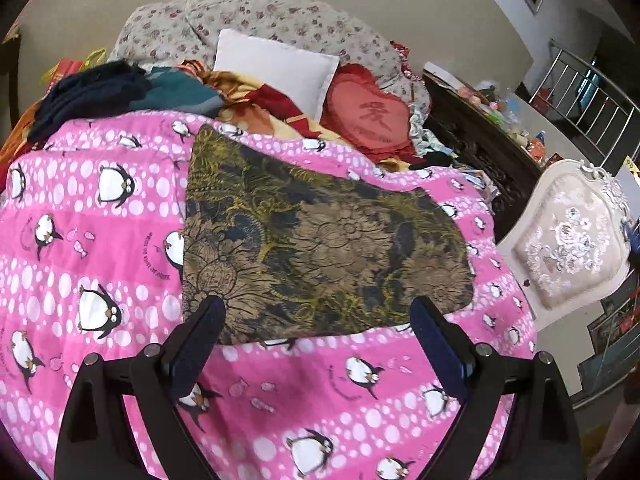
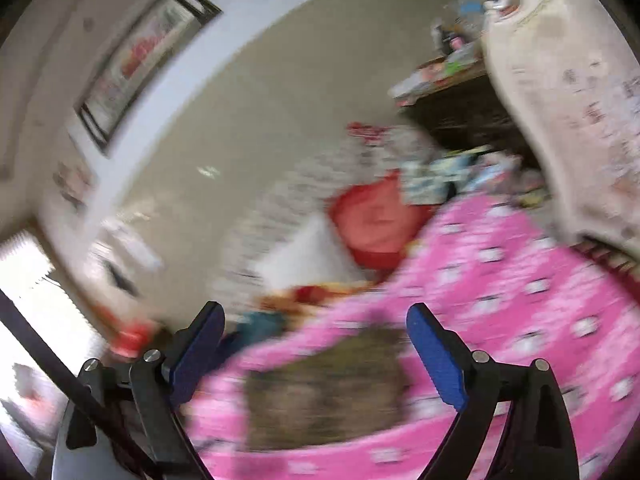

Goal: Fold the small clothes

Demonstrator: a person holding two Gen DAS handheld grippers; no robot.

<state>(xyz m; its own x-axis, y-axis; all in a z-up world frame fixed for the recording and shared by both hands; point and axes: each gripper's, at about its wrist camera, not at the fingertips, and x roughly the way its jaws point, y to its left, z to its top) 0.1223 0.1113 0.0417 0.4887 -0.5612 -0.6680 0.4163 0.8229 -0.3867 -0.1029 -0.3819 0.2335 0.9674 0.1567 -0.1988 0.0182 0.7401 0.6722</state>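
Observation:
A dark brown, black and gold patterned cloth [image 1: 320, 248] lies flat on the pink penguin blanket [image 1: 100, 240] on the bed. My left gripper [image 1: 318, 312] is open and empty, its fingertips just above the cloth's near edge. My right gripper [image 2: 316, 320] is open and empty, held above the bed. Its view is blurred. The cloth [image 2: 324, 384] shows there below and between its fingers, on the pink blanket [image 2: 520, 300].
Pillows, a white cushion [image 1: 276, 68] and a red heart cushion [image 1: 368, 120] pile at the bed's head, with dark clothes [image 1: 96, 92] at the left. A dark wooden cabinet [image 1: 480, 148] and a white upholstered chair [image 1: 568, 236] stand right of the bed.

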